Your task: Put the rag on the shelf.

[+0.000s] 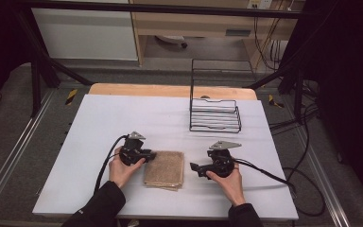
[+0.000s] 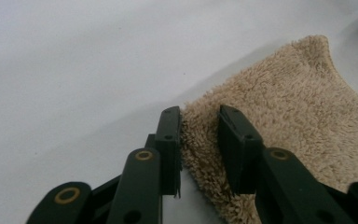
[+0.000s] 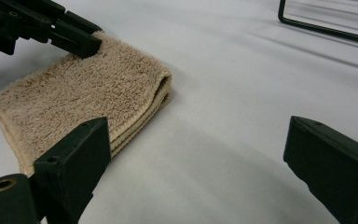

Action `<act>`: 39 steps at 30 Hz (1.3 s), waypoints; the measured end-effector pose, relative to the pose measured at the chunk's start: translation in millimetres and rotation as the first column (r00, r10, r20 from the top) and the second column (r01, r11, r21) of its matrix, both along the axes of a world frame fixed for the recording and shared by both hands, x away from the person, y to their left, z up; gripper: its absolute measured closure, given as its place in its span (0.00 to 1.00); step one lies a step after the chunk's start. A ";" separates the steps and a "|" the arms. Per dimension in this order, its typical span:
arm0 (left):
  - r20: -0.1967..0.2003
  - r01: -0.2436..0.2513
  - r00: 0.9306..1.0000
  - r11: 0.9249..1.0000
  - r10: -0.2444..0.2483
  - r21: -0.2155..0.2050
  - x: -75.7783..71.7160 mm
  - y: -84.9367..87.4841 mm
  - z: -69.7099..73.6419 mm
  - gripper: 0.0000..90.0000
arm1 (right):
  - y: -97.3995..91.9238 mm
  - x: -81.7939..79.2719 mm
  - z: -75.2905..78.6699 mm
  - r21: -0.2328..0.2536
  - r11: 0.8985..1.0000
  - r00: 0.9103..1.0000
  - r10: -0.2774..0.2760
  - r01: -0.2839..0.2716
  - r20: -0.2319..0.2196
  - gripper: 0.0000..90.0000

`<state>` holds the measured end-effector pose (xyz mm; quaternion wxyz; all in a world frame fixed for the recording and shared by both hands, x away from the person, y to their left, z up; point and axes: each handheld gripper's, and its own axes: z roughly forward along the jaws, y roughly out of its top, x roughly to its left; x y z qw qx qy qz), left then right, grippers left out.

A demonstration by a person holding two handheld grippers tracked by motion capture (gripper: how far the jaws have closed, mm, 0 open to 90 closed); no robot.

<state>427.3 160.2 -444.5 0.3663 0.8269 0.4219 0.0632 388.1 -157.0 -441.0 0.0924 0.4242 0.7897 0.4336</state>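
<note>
A folded beige towel (image 1: 165,169) lies on the white table (image 1: 123,118) near its front. My left gripper (image 1: 152,155) sits at the towel's far left corner, and its jaws are shut on the towel's (image 2: 284,107) edge, whose pile fills the gap between the left gripper's (image 2: 199,116) fingertips. My right gripper (image 1: 194,168) rests low on the table to the right of the towel and points at it, jaws wide open and holding nothing. The right gripper view has the towel's (image 3: 88,88) folded edge just past the right gripper's (image 3: 196,140) left jaw, and the left gripper (image 3: 81,46) on the far corner.
A black wire rack (image 1: 215,116) with a tall handle frame stands at the back right of the table; its base rail (image 3: 326,28) crosses the top right of the right gripper view. Cables trail from both grippers off the table's sides.
</note>
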 end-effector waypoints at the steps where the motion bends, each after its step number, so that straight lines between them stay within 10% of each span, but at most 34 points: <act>1: 0.003 0.001 1.000 1.000 -0.001 0.001 -0.3 -0.3 -0.1 0.80 | 0.1 0.5 -0.6 -0.007 1.000 1.000 -0.001 0.001 -0.001 0.06; 16: 0.015 0.033 0.999 0.999 -0.033 0.002 0.5 1.1 -2.9 0.88 | 15.0 5.6 1.6 -0.010 1.000 1.000 -0.012 0.012 0.007 0.08; 27: 0.036 0.051 0.998 0.999 -0.051 0.009 -0.7 1.1 -3.9 0.87 | 56.5 32.5 -5.9 -0.002 0.999 0.998 -0.044 0.044 -0.046 0.43; 39: 0.043 0.053 0.998 0.998 -0.054 0.016 -1.0 0.6 -3.9 0.87 | 61.7 33.1 -13.1 -0.011 0.999 0.994 -0.036 0.035 -0.101 0.74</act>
